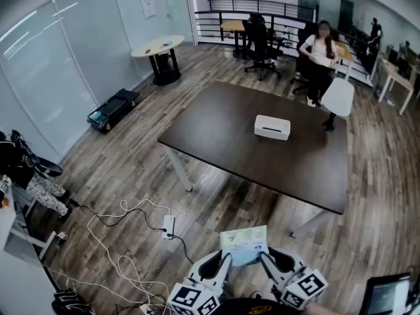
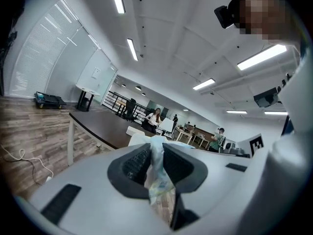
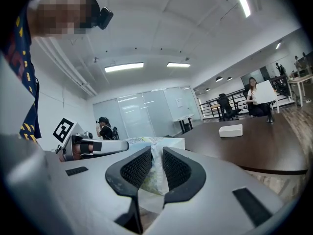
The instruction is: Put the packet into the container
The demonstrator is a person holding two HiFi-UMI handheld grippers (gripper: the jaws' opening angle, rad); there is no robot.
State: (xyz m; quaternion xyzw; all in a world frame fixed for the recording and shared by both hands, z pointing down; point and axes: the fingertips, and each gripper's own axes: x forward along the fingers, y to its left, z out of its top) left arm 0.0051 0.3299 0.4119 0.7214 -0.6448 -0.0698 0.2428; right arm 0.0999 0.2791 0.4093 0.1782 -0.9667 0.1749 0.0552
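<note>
Pinching the packet [image 1: 244, 245] from both sides, your left gripper [image 1: 222, 264] and right gripper [image 1: 268, 262] hold it up over the wood floor [image 1: 131, 169]. The white container [image 1: 272, 127] sits far off on the dark table [image 1: 223, 130], with open floor between.

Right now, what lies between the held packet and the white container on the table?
Nothing stands in the way. The head view shows only wood floor, then bare dark tabletop, between the packet and the container.
</note>
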